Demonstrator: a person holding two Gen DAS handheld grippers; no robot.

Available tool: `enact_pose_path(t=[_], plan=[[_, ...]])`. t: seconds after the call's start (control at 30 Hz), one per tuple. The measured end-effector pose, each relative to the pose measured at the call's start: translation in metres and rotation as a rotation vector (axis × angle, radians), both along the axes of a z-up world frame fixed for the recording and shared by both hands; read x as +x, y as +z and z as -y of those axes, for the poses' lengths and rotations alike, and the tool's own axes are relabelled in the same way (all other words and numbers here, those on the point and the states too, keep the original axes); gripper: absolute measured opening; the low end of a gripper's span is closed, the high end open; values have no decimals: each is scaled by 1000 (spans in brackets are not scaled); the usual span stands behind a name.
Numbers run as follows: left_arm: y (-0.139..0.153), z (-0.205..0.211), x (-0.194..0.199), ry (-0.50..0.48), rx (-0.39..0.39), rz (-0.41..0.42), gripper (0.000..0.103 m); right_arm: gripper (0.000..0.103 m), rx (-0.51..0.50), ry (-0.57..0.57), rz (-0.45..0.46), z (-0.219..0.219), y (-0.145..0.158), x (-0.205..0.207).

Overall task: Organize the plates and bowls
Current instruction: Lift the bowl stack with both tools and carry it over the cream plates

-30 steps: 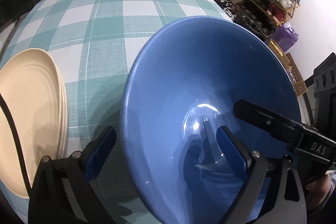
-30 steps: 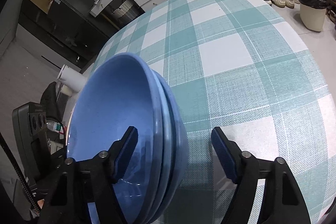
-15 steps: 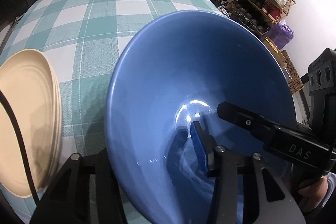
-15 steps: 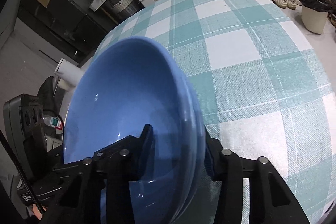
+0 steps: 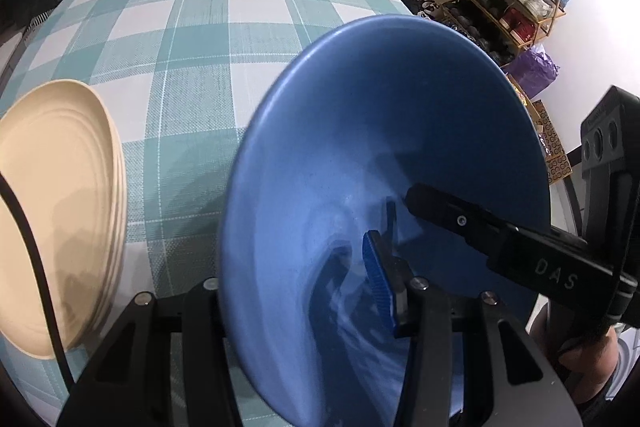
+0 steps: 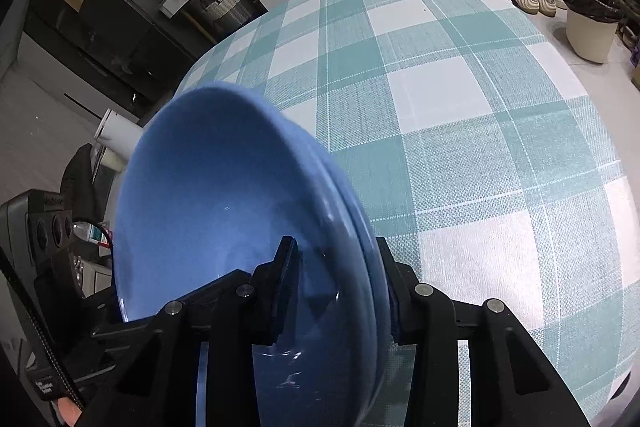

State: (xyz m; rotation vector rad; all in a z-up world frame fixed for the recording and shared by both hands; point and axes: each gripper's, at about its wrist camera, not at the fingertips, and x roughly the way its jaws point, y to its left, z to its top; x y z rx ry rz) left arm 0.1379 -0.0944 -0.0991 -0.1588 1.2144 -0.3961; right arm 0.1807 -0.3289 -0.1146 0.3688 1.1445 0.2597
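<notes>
Both hand-held grippers, left (image 5: 304,291) and right (image 6: 340,291), clamp opposite rims of the stacked blue bowls (image 6: 224,211); lift evenly, level, clear of the cream plates (image 5: 56,211).

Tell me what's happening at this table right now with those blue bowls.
A person holds a hand-held gripper in each hand, and both are clamped on the rim of a stack of blue bowls over the checked tablecloth. The left hand-held gripper grips one side, the right hand-held gripper the opposite side, each with one finger inside the top bowl. A stack of cream plates sits beside the bowls.
</notes>
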Motion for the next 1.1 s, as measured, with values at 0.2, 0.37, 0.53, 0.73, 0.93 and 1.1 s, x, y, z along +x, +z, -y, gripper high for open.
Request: enact_pose_path(t=[0.2,0.37,0.53,0.73,0.93,1.1], plan=[[-6,-9,5,22,-34,-40,46,37,4,13,-15,-2,2,7],[-14,-17,5,39,-75,-78,47,37,11,37,-52,-6,-4,11],[-13,-18,0,43,-95,-79,47,37,50,40,-79,-5,-18,5],[-11,-21,1,62,-95,-107,47,37,104,-14,-99,-1,-22,1],[-5,-29,0,86,-86,-116,49,36,88,7,-111,-13,-15,3],[7,-37,-1,99,-102,-110,49,36,95,24,-120,-22,-2,17]])
